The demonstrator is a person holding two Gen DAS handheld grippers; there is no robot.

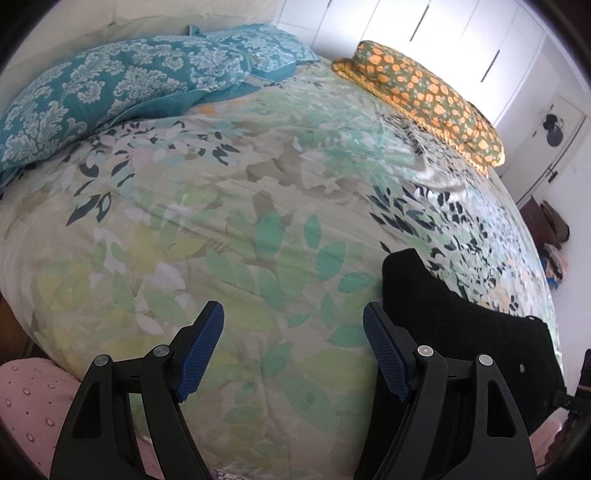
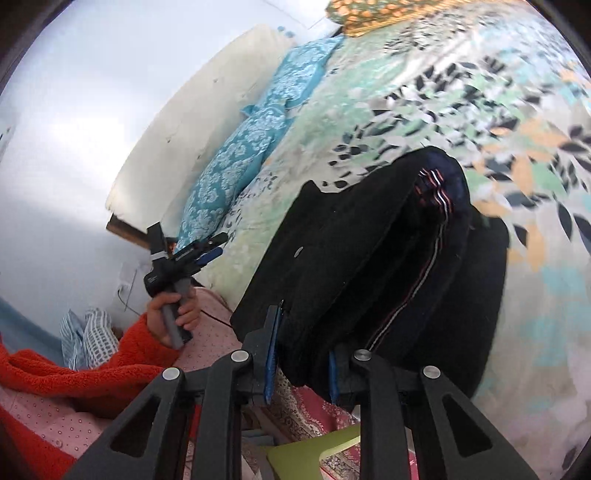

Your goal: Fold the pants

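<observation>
Black pants [image 2: 369, 251] with a striped side seam lie folded over themselves near the bed's edge, one end lifted off the floral bedspread [image 2: 424, 92]. My right gripper [image 2: 301, 363] is shut on that lifted end, thick black cloth bunched between its blue pads. In the left wrist view the pants [image 1: 480, 332] show as a dark mass at the lower right, beside the right finger. My left gripper [image 1: 293, 350] hangs open over the bedspread [image 1: 240, 206] with nothing between its fingers. From the right wrist view the left gripper [image 2: 207, 254] is seen to the left, held by a hand in a red sleeve.
Teal patterned pillows [image 1: 110, 85] lie at the head of the bed, and a folded orange-flowered blanket [image 1: 424, 92] sits at the far side. White wardrobe doors [image 1: 443, 33] stand behind. A green stool [image 2: 314, 454] and patterned rug are below the bed's edge.
</observation>
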